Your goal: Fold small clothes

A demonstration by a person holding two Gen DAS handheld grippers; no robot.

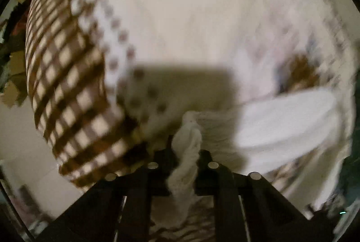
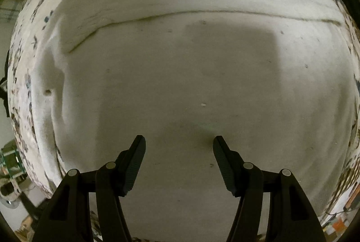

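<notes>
In the left wrist view my left gripper [image 1: 186,152] is shut on a bunched edge of a white garment [image 1: 281,125], which trails to the right over the bed surface. The pinched fabric [image 1: 186,152] hangs down between the fingers. The view is blurred by motion. In the right wrist view my right gripper [image 2: 178,140] is open and empty, just above a flat white cloth [image 2: 180,75] that fills the view, with a fold line [image 2: 202,13] running across it higher up.
A brown-and-cream checked cloth [image 1: 67,89] lies at the left of the left wrist view. A patterned bedsheet [image 1: 121,39] lies under the clothes, and its floral border [image 2: 22,93] rims the right wrist view. Room clutter shows at the far edges.
</notes>
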